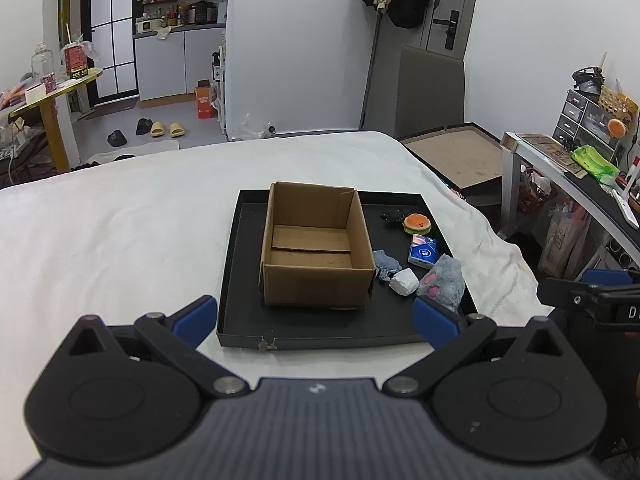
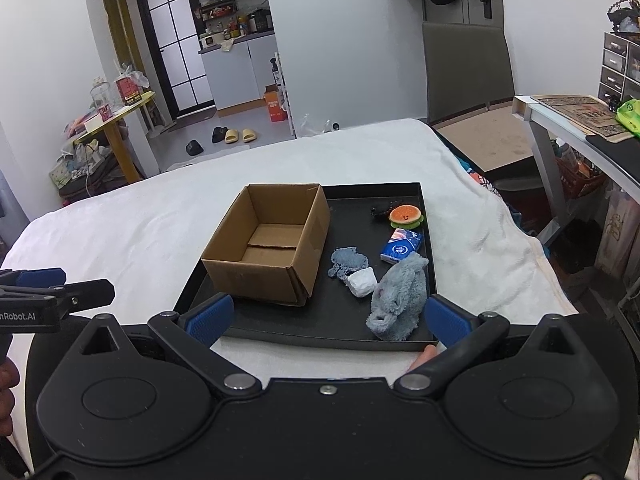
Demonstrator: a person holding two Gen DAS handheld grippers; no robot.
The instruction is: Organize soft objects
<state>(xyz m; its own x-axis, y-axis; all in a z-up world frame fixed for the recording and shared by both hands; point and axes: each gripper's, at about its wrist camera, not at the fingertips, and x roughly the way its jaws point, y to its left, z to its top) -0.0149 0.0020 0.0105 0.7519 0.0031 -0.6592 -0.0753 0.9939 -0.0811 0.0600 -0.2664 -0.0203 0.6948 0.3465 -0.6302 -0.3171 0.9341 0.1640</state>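
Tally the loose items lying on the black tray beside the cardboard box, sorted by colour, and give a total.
Grey-blue: 2, the plush paw and the crocheted piece
White: 1, the crumpled wad
Blue: 1, the tissue pack
Orange: 1, the burger toy
Black: 1, the small item behind the burger toy
Total: 6
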